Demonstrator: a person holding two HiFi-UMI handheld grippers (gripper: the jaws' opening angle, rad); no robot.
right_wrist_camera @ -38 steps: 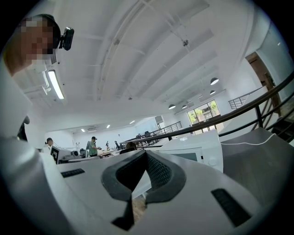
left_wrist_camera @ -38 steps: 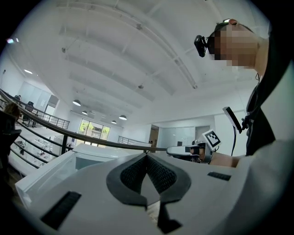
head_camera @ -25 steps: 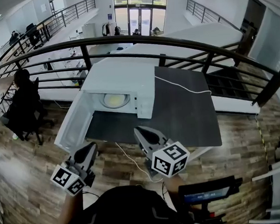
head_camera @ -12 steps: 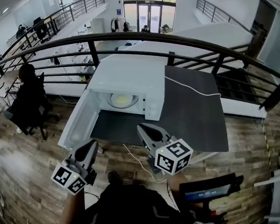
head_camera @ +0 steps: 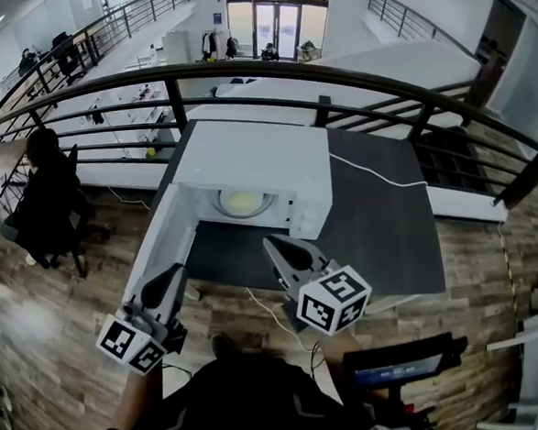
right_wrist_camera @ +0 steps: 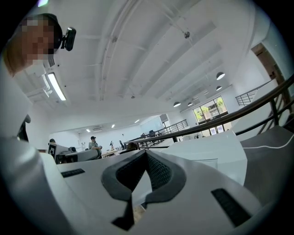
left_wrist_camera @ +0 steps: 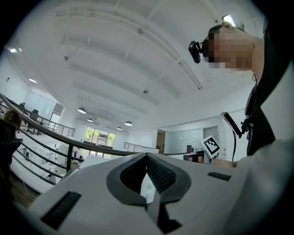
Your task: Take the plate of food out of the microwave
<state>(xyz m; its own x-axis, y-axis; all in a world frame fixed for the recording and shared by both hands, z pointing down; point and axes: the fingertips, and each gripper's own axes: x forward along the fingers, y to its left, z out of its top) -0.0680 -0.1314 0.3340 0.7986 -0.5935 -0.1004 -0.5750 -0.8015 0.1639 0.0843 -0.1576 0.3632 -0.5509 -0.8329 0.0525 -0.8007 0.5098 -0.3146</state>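
Observation:
A white microwave [head_camera: 251,156] stands on a dark grey table [head_camera: 380,229], its door [head_camera: 161,249] swung open to the left. Inside, on the turntable, sits a plate with yellowish food [head_camera: 242,200]. My left gripper [head_camera: 172,279] hangs in front of the open door, below the table's near edge, jaws shut with nothing in them. My right gripper [head_camera: 273,248] points at the table's front edge just right of the door opening, also shut and empty. From the right gripper view I see the microwave's body [right_wrist_camera: 216,151] past the shut jaws [right_wrist_camera: 146,152]. The left gripper [left_wrist_camera: 147,155] faces the railing and ceiling.
A dark metal railing [head_camera: 332,72] curves behind the table, with a drop to a lower floor beyond. A white cable [head_camera: 376,172] crosses the tabletop, another cable [head_camera: 262,306] hangs off its front edge. A seated person [head_camera: 47,193] is far left. A black screen [head_camera: 399,370] sits near my right side.
The head view has shifted, so the microwave sits a little lower and further right in the picture. Both grippers keep their places in front of the body and stay shut.

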